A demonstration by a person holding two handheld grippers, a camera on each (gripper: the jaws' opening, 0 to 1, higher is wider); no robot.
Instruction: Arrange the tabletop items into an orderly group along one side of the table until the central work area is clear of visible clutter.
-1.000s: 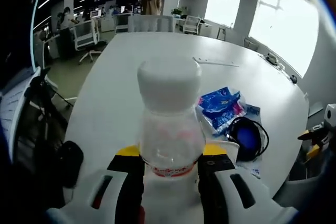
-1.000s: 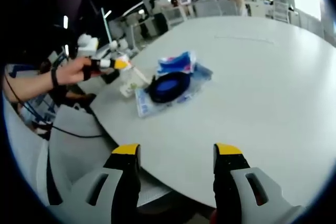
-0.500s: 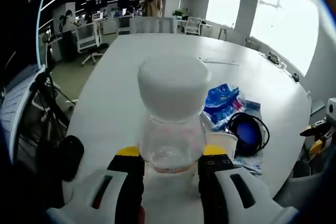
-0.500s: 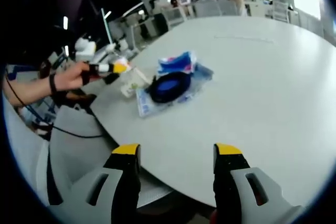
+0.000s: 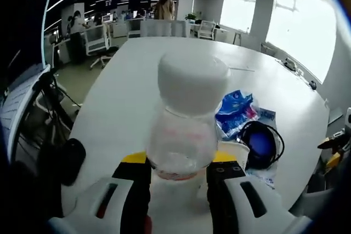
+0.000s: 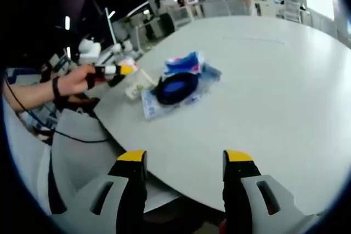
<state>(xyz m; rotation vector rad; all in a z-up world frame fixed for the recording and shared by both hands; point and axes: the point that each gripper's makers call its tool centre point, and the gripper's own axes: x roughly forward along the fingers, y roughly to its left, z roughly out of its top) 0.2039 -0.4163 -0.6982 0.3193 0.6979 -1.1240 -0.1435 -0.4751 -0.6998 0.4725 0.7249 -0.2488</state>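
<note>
Now: left gripper (image 5: 176,175) clamped on bottle (image 5: 184,130) (upright, cap up) | item pile (image 5: 248,132) just right-ahead | right gripper (image 6: 185,163) jaws apart, farther.

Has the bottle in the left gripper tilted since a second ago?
Yes. The bottle, clamped in the left gripper, now leans its white cap toward the blue packet; earlier it stood straight between the jaws.

Open-plan office — desk chairs (image 5: 94,36), big white table (image 6: 285,75).
</note>
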